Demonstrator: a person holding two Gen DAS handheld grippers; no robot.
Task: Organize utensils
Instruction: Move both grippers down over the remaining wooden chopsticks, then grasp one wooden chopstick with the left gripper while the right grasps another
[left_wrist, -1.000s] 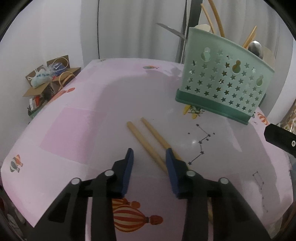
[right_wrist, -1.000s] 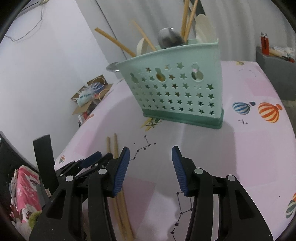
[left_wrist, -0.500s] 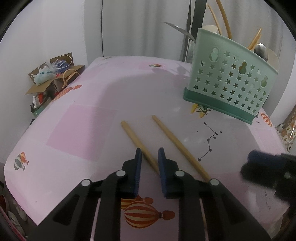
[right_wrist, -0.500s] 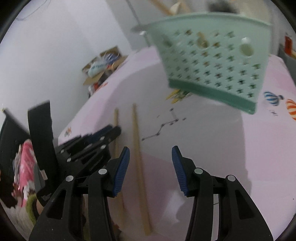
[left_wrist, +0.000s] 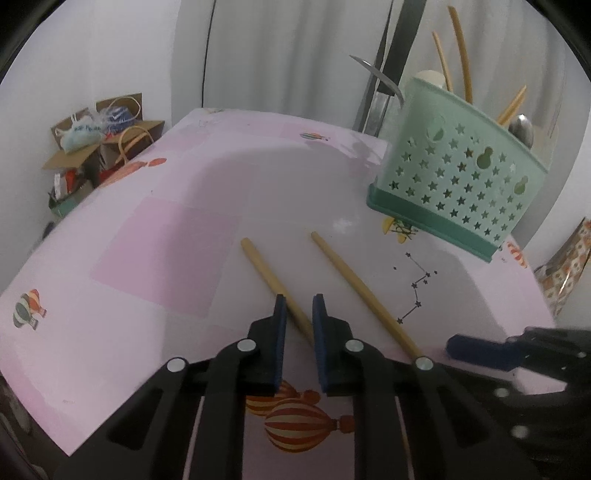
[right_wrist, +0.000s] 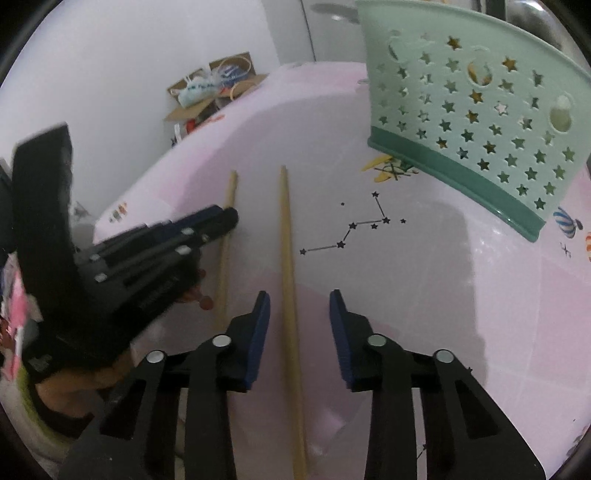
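Lower centre of the left wrist view, the left gripper has just been closing and its jaws stand narrow around one chopstick, seemingly pinching it. Right of it lies the second chopstick; the right gripper, jaws half-wide and closing, straddles it untouched. Upper right stands the green holder. Pickup is underway; next, both sticks need lifting into the holder.

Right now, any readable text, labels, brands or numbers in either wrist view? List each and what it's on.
No text reads in full.
Pale bag in the cardboard box: blue lettering, too blurred to quote.
Pink packet at the right wrist view's left edge: print too blurred to read.
Pink tablecloth: only balloon and constellation drawings, no words.
Green utensil holder: star cut-outs, no label.
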